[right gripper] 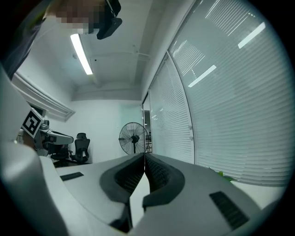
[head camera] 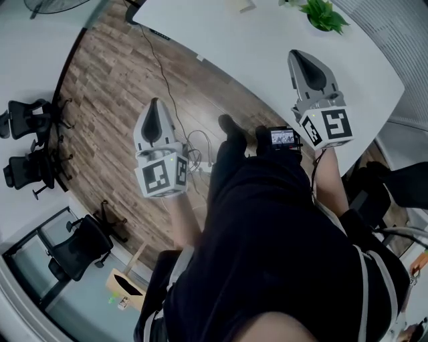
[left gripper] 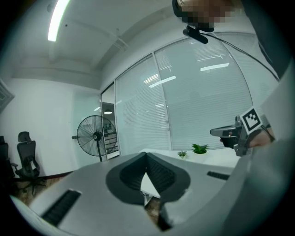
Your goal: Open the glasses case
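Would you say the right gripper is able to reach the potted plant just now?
Probably yes: the right gripper hangs above the white table, nothing between it and the potted plant, though its jaws are shut.

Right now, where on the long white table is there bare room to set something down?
The long white table is bare along its near edge, from its left corner to the right gripper, and between that gripper and the green potted plant. The wooden floor beside the left gripper is crowded with cables.
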The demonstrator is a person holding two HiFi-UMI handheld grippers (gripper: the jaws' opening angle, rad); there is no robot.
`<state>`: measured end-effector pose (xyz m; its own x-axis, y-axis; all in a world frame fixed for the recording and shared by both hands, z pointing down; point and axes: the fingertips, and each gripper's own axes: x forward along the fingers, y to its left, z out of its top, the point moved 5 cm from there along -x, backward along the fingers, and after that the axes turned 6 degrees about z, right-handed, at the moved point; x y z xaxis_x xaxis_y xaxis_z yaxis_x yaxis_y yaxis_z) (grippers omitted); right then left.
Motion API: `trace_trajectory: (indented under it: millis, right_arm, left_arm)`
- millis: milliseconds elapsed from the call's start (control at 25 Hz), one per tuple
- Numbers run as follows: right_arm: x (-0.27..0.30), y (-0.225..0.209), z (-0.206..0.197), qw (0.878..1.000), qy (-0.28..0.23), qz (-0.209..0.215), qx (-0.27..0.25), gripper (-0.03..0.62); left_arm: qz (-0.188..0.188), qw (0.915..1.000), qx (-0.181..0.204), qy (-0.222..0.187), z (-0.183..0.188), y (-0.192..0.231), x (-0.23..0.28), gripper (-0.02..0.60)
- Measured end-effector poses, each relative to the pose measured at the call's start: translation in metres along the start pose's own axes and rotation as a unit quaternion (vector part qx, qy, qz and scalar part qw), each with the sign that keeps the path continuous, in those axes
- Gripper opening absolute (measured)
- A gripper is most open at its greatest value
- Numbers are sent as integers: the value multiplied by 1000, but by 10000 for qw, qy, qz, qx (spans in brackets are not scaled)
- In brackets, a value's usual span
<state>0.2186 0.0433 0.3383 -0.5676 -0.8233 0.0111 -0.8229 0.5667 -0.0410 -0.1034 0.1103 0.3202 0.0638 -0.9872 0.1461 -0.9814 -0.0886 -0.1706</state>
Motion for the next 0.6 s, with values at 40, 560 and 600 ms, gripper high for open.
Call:
trace_trajectory:
  millis: [40,560,600]
  right_arm:
    - [8,1,-1,10000,43,-4,-34,17]
    - [166,20,22,9963,155,-386,-753,17]
    - [173,22,22,9962,153,-406,-758,17]
  left_arm:
    - [-26,10000,-25,24,-4,5,6,-3]
    - [-492,9977,-380,-282,-8,126,139,-3]
    - [-494,9975,-397,-315,-7,133,145,-3]
